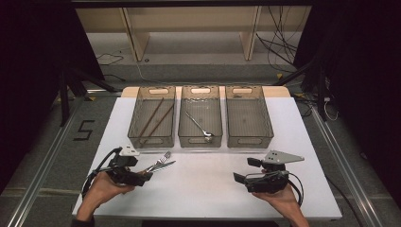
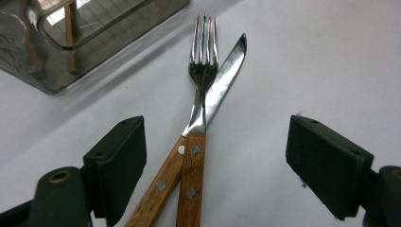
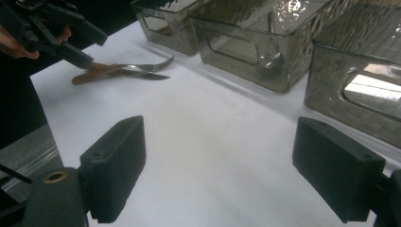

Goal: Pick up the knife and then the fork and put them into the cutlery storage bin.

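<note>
A fork (image 2: 203, 71) and a knife (image 2: 231, 71), both with wooden handles, lie crossed on the white table (image 1: 203, 184). My left gripper (image 2: 217, 156) is open, and the two handles lie between its jaws, closer to the left one. In the high view the fork (image 1: 163, 157) and knife (image 1: 166, 165) sit just right of the left gripper (image 1: 145, 177). My right gripper (image 1: 245, 170) is open over bare table at the front right, with nothing between its jaws. In the right gripper view (image 3: 220, 161) the crossed cutlery (image 3: 137, 68) lies far off, beside the left gripper (image 3: 71, 45).
Three translucent grey bins stand in a row at the back. The left bin (image 1: 151, 140) holds brown chopsticks (image 1: 156, 118), the middle bin (image 1: 199, 140) a metal utensil (image 1: 198, 124), and the right bin (image 1: 249, 140) looks empty. Shelving and cables lie beyond the table.
</note>
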`<action>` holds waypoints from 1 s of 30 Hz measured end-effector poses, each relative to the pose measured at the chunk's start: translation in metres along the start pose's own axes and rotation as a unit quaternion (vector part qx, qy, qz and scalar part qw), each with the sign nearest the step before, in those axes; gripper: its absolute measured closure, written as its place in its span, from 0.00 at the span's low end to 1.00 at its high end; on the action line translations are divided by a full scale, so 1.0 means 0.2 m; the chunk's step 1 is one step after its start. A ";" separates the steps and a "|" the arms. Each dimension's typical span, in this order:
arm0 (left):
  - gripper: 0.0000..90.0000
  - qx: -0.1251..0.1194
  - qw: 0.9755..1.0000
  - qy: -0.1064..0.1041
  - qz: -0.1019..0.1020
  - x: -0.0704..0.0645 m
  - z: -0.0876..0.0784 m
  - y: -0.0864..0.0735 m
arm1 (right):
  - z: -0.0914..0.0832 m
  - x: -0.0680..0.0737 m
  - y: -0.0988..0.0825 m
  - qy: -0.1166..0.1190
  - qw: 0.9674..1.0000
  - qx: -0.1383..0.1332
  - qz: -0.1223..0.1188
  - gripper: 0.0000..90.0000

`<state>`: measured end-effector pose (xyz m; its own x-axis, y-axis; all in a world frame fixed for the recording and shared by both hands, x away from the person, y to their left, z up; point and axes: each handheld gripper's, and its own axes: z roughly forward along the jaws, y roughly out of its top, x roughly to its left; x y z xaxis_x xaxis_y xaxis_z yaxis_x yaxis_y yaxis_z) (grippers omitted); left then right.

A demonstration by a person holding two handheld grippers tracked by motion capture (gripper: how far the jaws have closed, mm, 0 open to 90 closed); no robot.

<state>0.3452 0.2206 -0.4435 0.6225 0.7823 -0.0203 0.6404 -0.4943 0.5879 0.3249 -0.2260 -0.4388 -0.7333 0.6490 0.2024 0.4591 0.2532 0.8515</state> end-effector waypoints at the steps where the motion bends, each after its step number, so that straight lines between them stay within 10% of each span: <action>1: 0.24 0.004 1.000 0.001 0.002 0.00 0.00 0.00 | 0.00 0.00 -0.01 -0.001 1.000 -0.001 0.001 0.21; 30: 0.57 0.092 0.995 0.008 0.022 0.01 0.04 -0.07 | 0.00 0.01 -0.06 0.005 1.000 0.013 0.004 0.22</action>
<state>0.3417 0.2266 -0.4593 0.6456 0.7635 0.0171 0.6849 -0.5887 0.4293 0.3185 -0.2285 -0.4480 -0.7347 0.6436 0.2145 0.4782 0.2671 0.8366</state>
